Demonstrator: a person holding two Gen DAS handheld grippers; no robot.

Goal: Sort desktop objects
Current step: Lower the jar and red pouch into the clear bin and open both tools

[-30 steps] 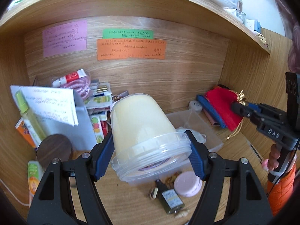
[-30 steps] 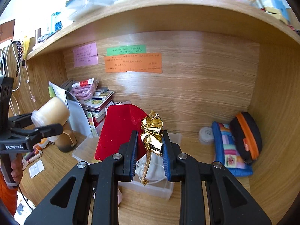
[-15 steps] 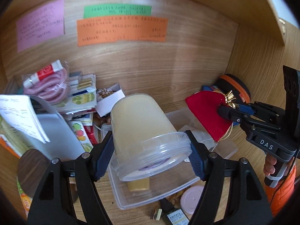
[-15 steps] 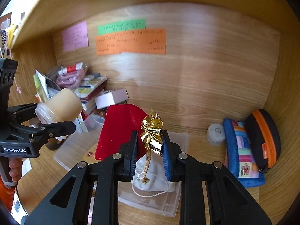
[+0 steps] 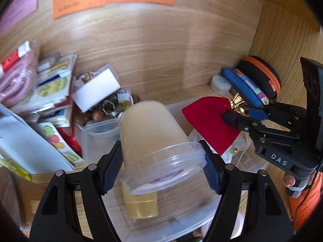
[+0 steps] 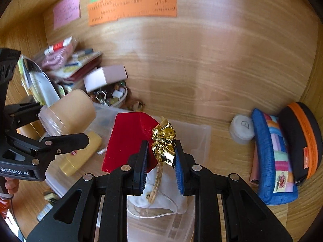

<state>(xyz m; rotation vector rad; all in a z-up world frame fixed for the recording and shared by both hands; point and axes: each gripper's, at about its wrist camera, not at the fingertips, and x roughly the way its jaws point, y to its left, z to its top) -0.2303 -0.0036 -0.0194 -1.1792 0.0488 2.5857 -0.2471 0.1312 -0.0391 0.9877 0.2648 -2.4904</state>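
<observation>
Both grippers have moved in over the clear tray [image 5: 181,224] since a second ago: the left gripper [image 5: 162,162] clamps the cream jar [image 5: 153,139] above it, the right gripper [image 6: 160,157] pinches the red pouch [image 6: 126,139] beside the jar, so drop-off looks close.

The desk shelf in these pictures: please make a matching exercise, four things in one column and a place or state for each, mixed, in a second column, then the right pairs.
Things
1. cream jar
2. red pouch
3. yellow bottle
4. orange note

Places or states
A. lying in the clear tray
B. stuck on the back wall
C. held by the left gripper
D. held at its gold bow by the right gripper

Pairs: 1-C, 2-D, 3-A, 4-B
</observation>
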